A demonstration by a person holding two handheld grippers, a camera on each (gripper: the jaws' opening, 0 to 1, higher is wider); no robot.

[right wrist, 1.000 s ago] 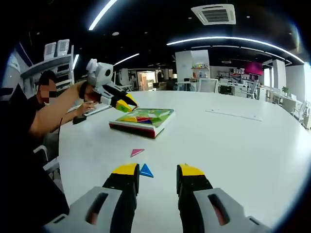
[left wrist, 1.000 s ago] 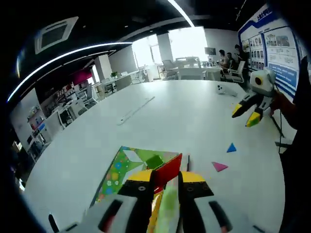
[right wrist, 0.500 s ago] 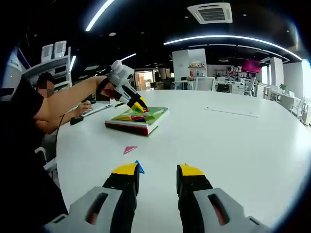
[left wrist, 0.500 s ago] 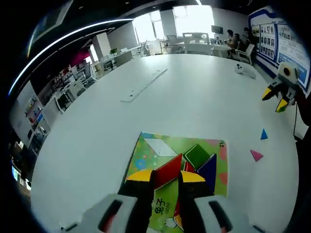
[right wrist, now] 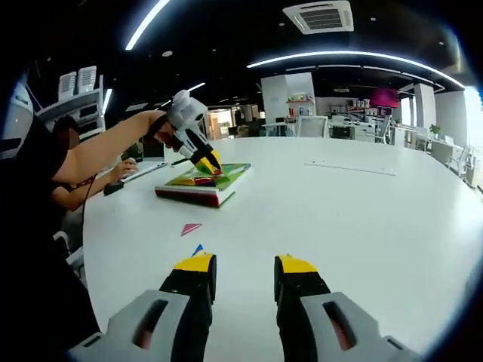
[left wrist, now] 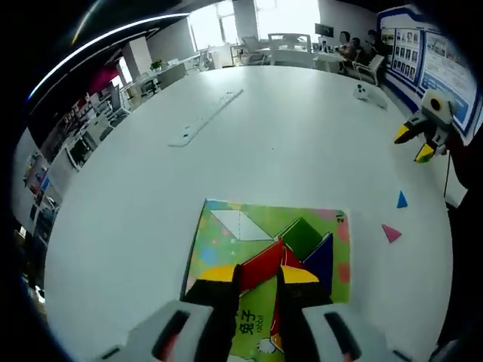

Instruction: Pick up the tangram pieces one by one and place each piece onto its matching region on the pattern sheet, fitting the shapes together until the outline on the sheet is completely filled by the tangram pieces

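My left gripper (left wrist: 259, 273) is shut on a red tangram piece (left wrist: 262, 262), held low over the green pattern sheet (left wrist: 215, 245). On the sheet lie a green piece (left wrist: 302, 235) and a blue piece (left wrist: 321, 261), beside a white parallelogram region (left wrist: 238, 225). A small blue triangle (left wrist: 401, 200) and a pink triangle (left wrist: 390, 233) lie loose on the table to the sheet's right. My right gripper (right wrist: 245, 265) is open above the table, with the blue triangle (right wrist: 198, 250) just beyond its left jaw and the pink triangle (right wrist: 190, 228) farther off. The left gripper (right wrist: 207, 161) hovers over the sheet (right wrist: 226, 175).
A long pale strip (left wrist: 204, 121) lies on the big round white table (left wrist: 302, 151); a small white object (left wrist: 364, 92) sits near the far edge. The right gripper (left wrist: 415, 143) hangs open at the table's right edge. Another person's hand (right wrist: 121, 172) rests on the table behind the sheet.
The left gripper has swung over the sheet and tipped down with the red piece. The right gripper has come closer to the blue triangle.
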